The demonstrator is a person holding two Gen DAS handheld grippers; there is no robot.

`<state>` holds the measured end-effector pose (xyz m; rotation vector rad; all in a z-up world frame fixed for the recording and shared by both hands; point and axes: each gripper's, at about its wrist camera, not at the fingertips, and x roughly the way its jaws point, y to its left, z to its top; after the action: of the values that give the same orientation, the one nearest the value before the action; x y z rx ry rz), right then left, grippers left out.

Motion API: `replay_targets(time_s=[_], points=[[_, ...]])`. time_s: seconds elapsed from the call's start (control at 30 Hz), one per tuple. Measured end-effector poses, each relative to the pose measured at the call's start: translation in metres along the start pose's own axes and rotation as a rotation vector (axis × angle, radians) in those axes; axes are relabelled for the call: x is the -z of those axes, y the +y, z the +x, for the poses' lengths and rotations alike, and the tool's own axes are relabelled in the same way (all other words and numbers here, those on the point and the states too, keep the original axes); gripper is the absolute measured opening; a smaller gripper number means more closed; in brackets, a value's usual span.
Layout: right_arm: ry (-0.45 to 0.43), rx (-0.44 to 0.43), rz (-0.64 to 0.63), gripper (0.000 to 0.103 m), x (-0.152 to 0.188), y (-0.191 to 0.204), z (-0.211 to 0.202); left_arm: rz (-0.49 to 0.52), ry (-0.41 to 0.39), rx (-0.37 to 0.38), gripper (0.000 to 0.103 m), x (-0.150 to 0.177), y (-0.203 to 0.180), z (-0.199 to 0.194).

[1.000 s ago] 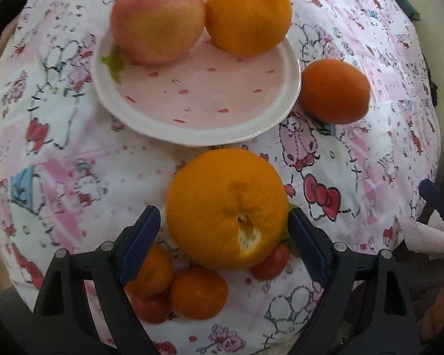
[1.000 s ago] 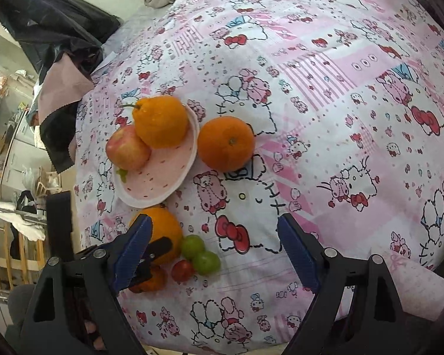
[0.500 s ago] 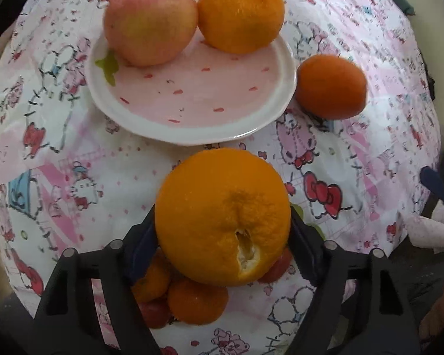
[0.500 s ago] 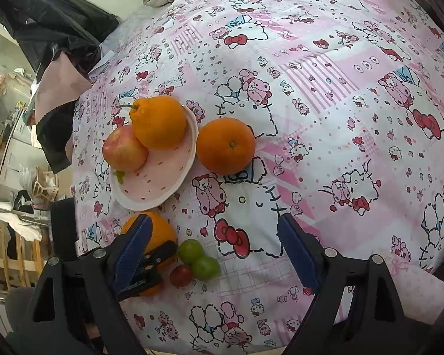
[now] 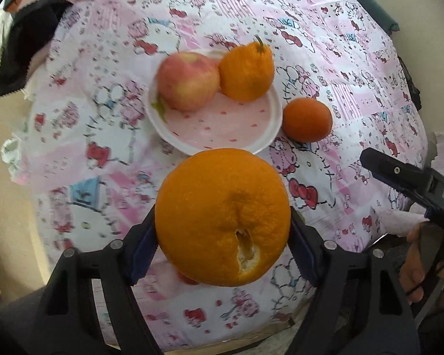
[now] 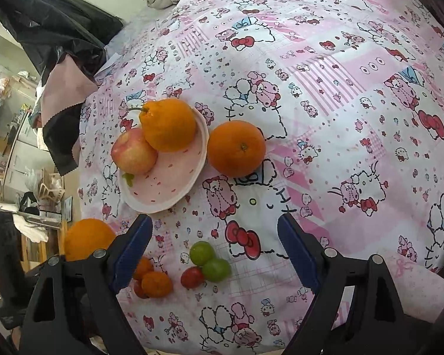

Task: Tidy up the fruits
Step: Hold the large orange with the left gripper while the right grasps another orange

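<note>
My left gripper [image 5: 223, 236] is shut on a large orange [image 5: 223, 217] with a torn patch of peel and holds it above the table, in front of the pink plate [image 5: 222, 130]. The orange also shows in the right wrist view [image 6: 87, 238]. On the plate sit a red apple [image 5: 188, 81] and a knobbed orange [image 5: 247, 72]. A round orange [image 5: 307, 119] lies right of the plate. My right gripper [image 6: 214, 247] is open and empty above the cloth; small fruits lie below it: two green [image 6: 210, 261], a red one [image 6: 192, 276] and small oranges [image 6: 155, 282].
The table has a pink cartoon-print cloth [image 6: 325, 88]. Dark and pink fabric [image 6: 62, 94] hangs at its far left edge. The table's near edge [image 5: 222, 341] runs just below my left gripper. The right gripper's finger [image 5: 399, 177] shows at the right in the left wrist view.
My left gripper has closed on the large orange and lifted it up and back from the small fruits. The right gripper has stayed about where it was.
</note>
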<state>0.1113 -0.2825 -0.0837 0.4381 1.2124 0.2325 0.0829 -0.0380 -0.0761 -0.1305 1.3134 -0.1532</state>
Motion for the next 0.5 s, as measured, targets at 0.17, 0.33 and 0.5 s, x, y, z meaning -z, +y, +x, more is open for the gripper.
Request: replay_targets(time_s=[0.17,0.33,0.5], points=[[-0.003,-0.007,0.027,0.089,-0.008,-0.006,0.0,-0.016,-0.007,-0.012,0.076,-0.004,0.014,-0.011],[0.005,0.009,0.065,0.089,-0.027,-0.018,0.005,-0.017,-0.048,-0.035,0.076,-0.006,0.019,-0.01],[0.026,0.036,0.107,0.089,-0.051,-0.031,0.021,-0.078,-0.043,-0.025,0.076,-0.008,0.032,-0.002]])
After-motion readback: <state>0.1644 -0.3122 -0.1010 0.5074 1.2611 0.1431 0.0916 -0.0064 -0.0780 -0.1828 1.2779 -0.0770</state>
